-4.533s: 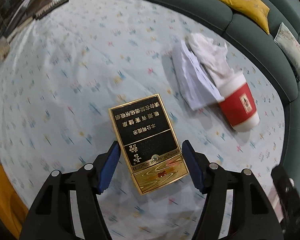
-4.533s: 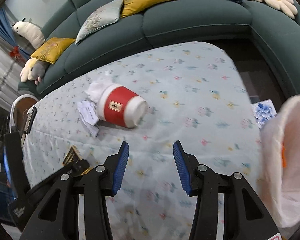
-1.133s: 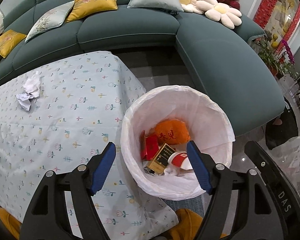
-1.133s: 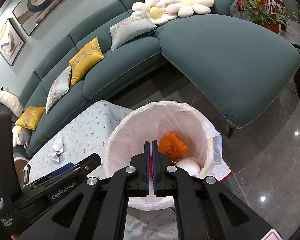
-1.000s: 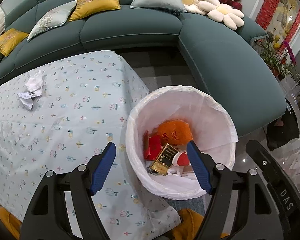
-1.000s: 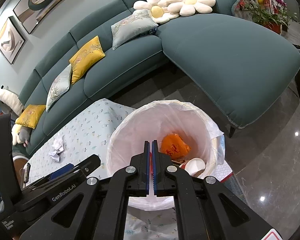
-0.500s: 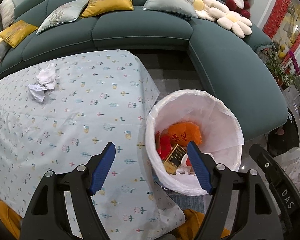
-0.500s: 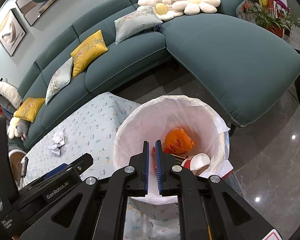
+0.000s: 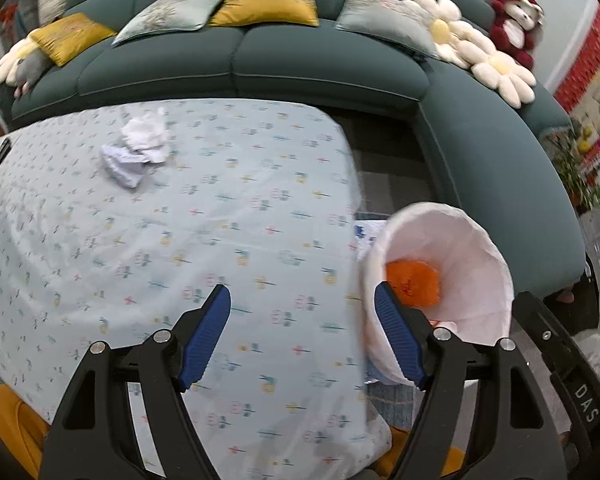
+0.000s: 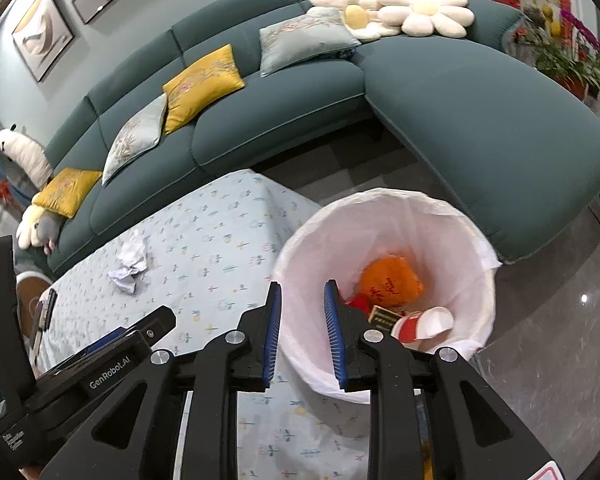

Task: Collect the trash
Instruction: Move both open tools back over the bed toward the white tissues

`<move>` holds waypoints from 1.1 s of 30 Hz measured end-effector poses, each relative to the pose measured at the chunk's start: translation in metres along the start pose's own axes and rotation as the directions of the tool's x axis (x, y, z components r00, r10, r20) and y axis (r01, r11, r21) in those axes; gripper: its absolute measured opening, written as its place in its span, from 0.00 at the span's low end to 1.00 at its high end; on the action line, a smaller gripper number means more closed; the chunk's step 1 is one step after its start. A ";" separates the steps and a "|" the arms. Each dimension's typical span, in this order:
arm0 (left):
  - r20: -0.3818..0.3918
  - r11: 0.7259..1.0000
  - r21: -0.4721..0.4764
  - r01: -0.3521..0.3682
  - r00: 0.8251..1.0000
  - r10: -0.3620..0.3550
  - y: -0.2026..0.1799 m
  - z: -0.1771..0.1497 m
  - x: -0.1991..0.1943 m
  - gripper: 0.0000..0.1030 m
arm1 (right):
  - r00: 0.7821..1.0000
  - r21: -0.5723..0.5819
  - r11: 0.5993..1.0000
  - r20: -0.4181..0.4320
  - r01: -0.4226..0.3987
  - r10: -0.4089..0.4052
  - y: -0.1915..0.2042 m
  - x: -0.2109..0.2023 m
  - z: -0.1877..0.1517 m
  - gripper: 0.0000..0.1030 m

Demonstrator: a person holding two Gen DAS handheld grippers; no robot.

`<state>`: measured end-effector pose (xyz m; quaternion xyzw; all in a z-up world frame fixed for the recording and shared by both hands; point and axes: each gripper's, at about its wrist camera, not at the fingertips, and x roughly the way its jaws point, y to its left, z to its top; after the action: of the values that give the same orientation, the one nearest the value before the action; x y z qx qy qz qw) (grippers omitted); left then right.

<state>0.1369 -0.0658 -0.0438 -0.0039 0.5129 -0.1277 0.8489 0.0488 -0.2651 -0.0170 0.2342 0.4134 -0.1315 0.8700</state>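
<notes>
Left wrist view: left gripper [image 9: 302,330] hangs over the worktop [image 9: 220,216], fingers wide apart with nothing between them, seemingly ready for the next pickup. The remaining trash, crumpled paper [image 9: 138,150], lies far across the floral cloth near the sofa [image 9: 320,64], well apart from the fingers. The bin [image 9: 456,280], lined with a white bag, stands just beside the worktop's corner, probably so drops are short. An orange wrapper [image 9: 414,282] shows inside; the right finger hides the bin's lower contents. Picture is motion-blurred.

Right wrist view: right gripper [image 10: 300,332] sits above the bin's [image 10: 384,208] near rim, its jaws opening, nothing between them. Inside lie the orange wrapper [image 10: 390,280], a dark gold box [image 10: 384,318] and a red paper cup [image 10: 426,324]; a red item is half hidden behind the finger. Crumpled paper [image 10: 129,264] waits on the worktop [image 10: 220,232].
</notes>
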 end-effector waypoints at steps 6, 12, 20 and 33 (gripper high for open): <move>0.003 0.996 -0.079 -0.040 0.999 0.040 0.048 0.007 0.003 0.72 | 1.000 -0.053 0.998 -0.022 -0.019 0.018 0.038 0.015 -0.002 0.27; -0.010 0.984 -0.158 -0.077 0.997 0.076 0.098 0.015 0.013 0.72 | 0.997 -0.113 0.993 -0.062 -0.046 0.039 0.082 0.039 -0.006 0.27; -0.025 0.963 -0.239 -0.124 0.992 0.122 0.159 0.029 0.029 0.72 | 0.992 -0.183 0.980 -0.115 -0.076 0.056 0.136 0.077 -0.012 0.34; -0.088 0.892 -0.436 -0.118 0.992 0.088 0.241 0.097 0.092 0.72 | 0.979 -0.238 0.964 -0.188 -0.119 0.075 0.208 0.158 -0.005 0.36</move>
<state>0.3129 0.1349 -0.1111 -0.1645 0.5556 0.0366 0.8142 0.2315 -0.0904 -0.0813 0.1546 0.4904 -0.0144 0.8576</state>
